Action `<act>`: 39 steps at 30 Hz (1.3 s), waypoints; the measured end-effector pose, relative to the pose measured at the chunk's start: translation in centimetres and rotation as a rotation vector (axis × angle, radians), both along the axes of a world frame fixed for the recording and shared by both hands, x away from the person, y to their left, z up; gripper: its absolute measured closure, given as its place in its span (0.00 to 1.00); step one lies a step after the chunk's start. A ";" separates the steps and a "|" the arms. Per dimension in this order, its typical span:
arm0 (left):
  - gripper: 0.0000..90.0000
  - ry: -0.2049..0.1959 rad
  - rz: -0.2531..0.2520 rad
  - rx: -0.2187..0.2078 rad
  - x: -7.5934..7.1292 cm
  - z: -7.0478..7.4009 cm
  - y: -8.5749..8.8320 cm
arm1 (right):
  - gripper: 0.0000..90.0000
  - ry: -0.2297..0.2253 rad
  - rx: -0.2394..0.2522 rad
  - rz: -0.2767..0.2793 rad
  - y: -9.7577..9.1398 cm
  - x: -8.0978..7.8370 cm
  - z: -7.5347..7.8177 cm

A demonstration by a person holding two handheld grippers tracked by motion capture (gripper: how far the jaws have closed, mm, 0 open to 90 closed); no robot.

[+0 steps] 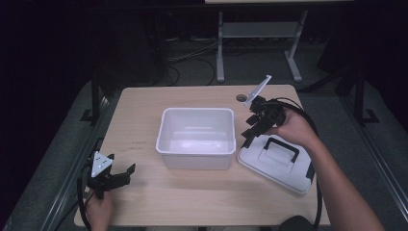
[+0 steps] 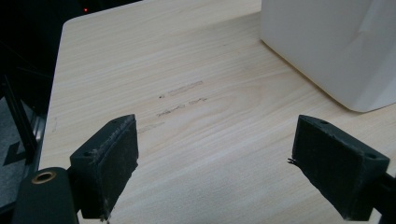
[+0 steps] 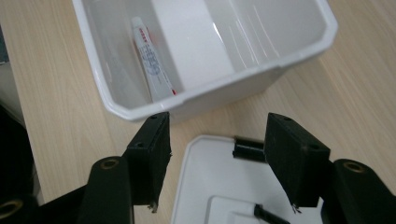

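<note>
I'm holding my right gripper [image 1: 249, 131] with fingers spread over the lid [image 1: 279, 162], pinching nothing; the lid is lying on the counter [image 1: 144, 202] beside the white bin [image 1: 196, 137]. My left gripper [image 1: 122, 174] is resting, fingers spread.

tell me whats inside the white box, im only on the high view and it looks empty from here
Observer: the right gripper view shows a tube with red print lying in the white box, along one wall.
Operator: anything else in there
Observer: yes, a white rectangular block lies right beside the tube; whether they touch I cannot tell.
Operator: is my right gripper holding the lid
Observer: no, the right gripper hangs over the lid with its jaws open and nothing between them.
Operator: and the left one
Observer: the left gripper is open too, over bare table, with the box's outer wall ahead of it to one side.
</note>
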State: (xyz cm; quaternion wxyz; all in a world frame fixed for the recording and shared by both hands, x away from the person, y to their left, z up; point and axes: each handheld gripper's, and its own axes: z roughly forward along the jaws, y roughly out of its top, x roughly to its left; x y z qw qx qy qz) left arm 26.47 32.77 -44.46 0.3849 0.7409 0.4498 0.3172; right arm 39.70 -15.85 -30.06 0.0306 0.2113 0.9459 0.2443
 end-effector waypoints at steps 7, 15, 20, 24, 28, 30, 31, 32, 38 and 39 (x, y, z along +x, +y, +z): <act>0.15 0.001 0.006 0.000 0.0 0.0 0.2 | 0.44 0.013 -0.013 -0.055 -2.7 -0.1 -1.5; 0.15 0.001 0.010 0.004 0.0 0.0 0.3 | 0.43 0.033 -0.022 -0.093 -4.6 -0.1 -3.1; 0.15 0.003 0.008 0.006 0.0 0.0 0.2 | 0.43 0.046 -0.027 -0.126 -6.0 -0.1 -4.1; 0.15 0.002 0.010 0.004 0.0 0.0 0.3 | 0.43 0.051 -0.027 -0.142 -6.7 -0.1 -4.5; 0.15 0.001 0.008 0.005 0.0 0.0 0.3 | 0.43 0.055 -0.037 -0.168 -7.7 0.0 -5.3; 0.15 0.002 0.008 0.005 0.0 0.0 0.3 | 0.43 0.061 -0.040 -0.179 -8.1 0.0 -5.6; 0.15 0.002 0.008 0.005 0.0 0.0 0.3 | 0.43 0.061 -0.040 -0.179 -8.1 0.0 -5.6; 0.15 0.001 0.008 0.005 0.0 0.0 0.3 | 0.44 0.066 -0.039 -0.185 -8.3 0.0 -5.8; 0.15 0.000 0.010 0.005 0.0 0.0 0.2 | 0.46 0.073 -0.048 -0.213 -9.2 0.0 -6.6; 0.15 0.001 0.010 0.005 0.0 0.0 0.2 | 0.47 0.074 -0.052 -0.218 -9.5 0.0 -6.9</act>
